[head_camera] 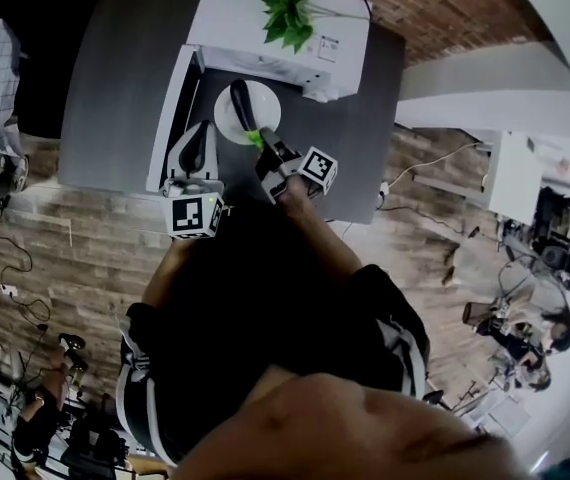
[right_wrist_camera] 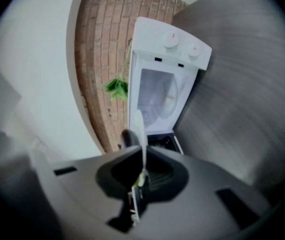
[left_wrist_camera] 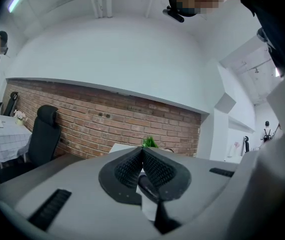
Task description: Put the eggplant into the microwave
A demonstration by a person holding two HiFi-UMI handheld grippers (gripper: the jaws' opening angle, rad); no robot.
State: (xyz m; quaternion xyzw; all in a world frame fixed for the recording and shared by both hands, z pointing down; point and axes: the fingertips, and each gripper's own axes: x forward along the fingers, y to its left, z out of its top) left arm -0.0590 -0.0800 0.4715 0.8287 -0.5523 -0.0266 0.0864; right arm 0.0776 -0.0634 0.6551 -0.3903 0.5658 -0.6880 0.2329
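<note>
A dark eggplant (head_camera: 243,108) with a green stem lies on a white plate (head_camera: 227,123) in front of the open white microwave (head_camera: 265,18). My right gripper (head_camera: 265,153) is shut on the plate's near rim. In the right gripper view the plate (right_wrist_camera: 140,129) shows edge-on between the jaws of the right gripper (right_wrist_camera: 143,169), with the eggplant (right_wrist_camera: 127,138) on it and the microwave (right_wrist_camera: 170,49) cavity straight ahead. My left gripper (head_camera: 197,140) hangs beside the open door (head_camera: 170,118). The left gripper (left_wrist_camera: 142,151) has its pads pressed together with nothing between them.
A green plant (head_camera: 287,13) stands on top of the microwave, which sits on a grey table (head_camera: 115,88) against a brick wall. A black office chair (left_wrist_camera: 42,134) stands to the left. Wooden floor lies around the table.
</note>
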